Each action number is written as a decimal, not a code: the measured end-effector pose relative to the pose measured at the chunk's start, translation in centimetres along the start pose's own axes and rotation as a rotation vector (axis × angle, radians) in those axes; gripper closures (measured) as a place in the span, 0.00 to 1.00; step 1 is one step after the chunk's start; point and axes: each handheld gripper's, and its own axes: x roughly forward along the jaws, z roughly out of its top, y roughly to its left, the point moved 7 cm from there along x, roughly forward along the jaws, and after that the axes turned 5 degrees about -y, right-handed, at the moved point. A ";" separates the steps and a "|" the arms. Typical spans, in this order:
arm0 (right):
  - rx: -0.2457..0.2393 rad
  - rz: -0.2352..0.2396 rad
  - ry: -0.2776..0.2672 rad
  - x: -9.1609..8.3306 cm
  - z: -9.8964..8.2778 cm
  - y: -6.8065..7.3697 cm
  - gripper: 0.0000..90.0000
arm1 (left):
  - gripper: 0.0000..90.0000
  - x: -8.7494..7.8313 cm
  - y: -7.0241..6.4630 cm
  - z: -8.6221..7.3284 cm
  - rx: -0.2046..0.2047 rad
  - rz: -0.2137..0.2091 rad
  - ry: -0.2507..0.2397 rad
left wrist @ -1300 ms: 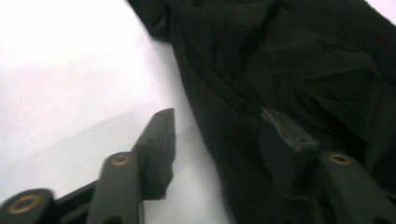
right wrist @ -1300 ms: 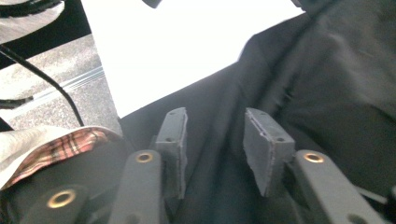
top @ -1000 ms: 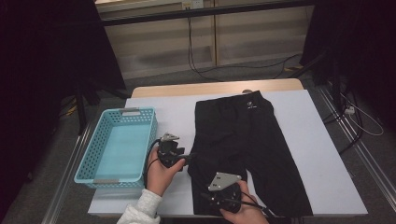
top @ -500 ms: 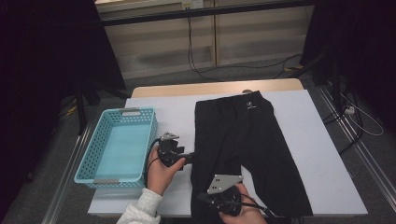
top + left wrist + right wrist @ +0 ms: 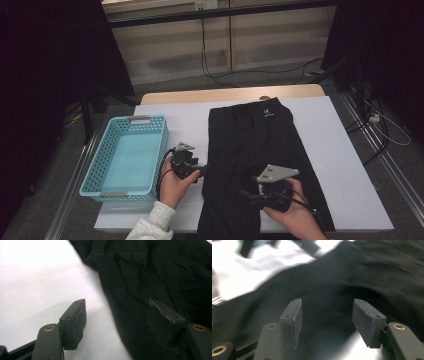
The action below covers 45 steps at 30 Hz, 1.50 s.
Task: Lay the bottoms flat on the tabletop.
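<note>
Black trousers lie flat mid-counter. Left hand-held gripper gapes at their left edge, empty. Right hand-held gripper, jaws just opening, hovers over the near leg, empty. Risk: a shallow bite snags one layer, dragging fabric askew toward the basket.

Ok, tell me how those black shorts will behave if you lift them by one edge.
The black shorts will probably go limp and drape: the left gripper view shows soft creases in thin fabric. They look light, so a pinch should carry them. Lying flat on the smooth white table, they would likely slide and bunch if pushed.
</note>
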 end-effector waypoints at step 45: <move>0.225 -0.441 0.057 -6.9 -8.0 -13.5 0.62 | 0.26 -0.1 -0.6 0.1 0.065 -0.010 0.013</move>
